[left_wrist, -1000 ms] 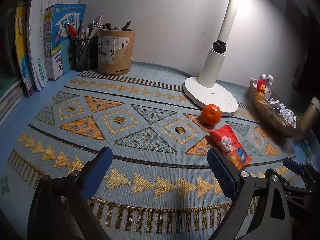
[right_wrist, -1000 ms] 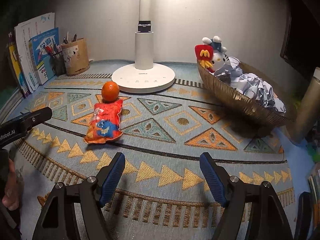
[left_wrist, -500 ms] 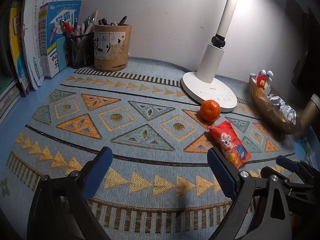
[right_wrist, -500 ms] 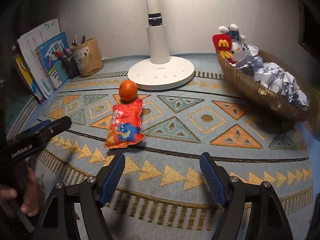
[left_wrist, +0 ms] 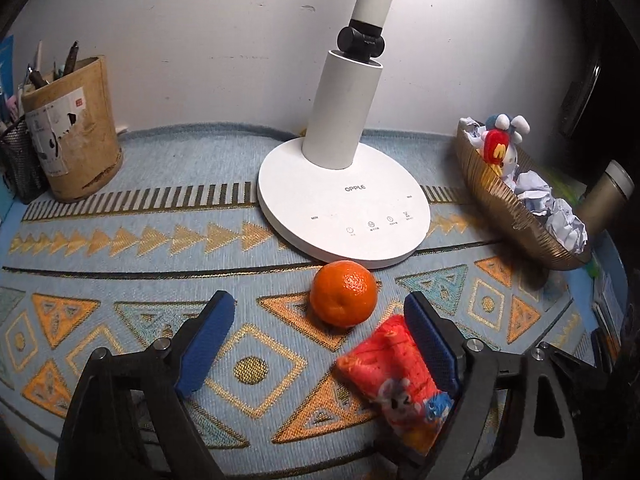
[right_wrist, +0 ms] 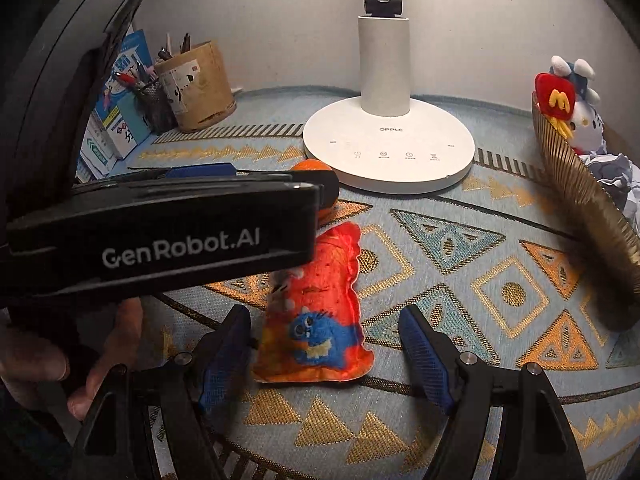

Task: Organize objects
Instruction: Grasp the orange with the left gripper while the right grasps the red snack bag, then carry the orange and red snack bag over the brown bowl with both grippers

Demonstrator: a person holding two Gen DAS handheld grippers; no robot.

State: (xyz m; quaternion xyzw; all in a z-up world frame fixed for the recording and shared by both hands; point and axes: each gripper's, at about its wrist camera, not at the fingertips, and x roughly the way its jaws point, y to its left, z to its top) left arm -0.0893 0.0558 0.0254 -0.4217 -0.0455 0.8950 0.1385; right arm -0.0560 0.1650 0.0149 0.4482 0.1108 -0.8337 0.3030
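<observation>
An orange tangerine sits on the patterned mat just in front of the lamp base. A red plush snack bag lies right behind it. My left gripper is open, its jaws on either side of the tangerine, with the right pad over the bag's edge. My right gripper is open around the near end of the plush bag. In the right wrist view the left gripper's black body hides most of the tangerine.
A white desk lamp stands at the back centre. A gold woven basket with crumpled paper and a plush toy is at the right. A pen holder and books stand at the back left.
Both grippers have moved forward and closer to the tangerine and plush bag. The left gripper now brackets the tangerine; the right one brackets the bag. Both stay open.
</observation>
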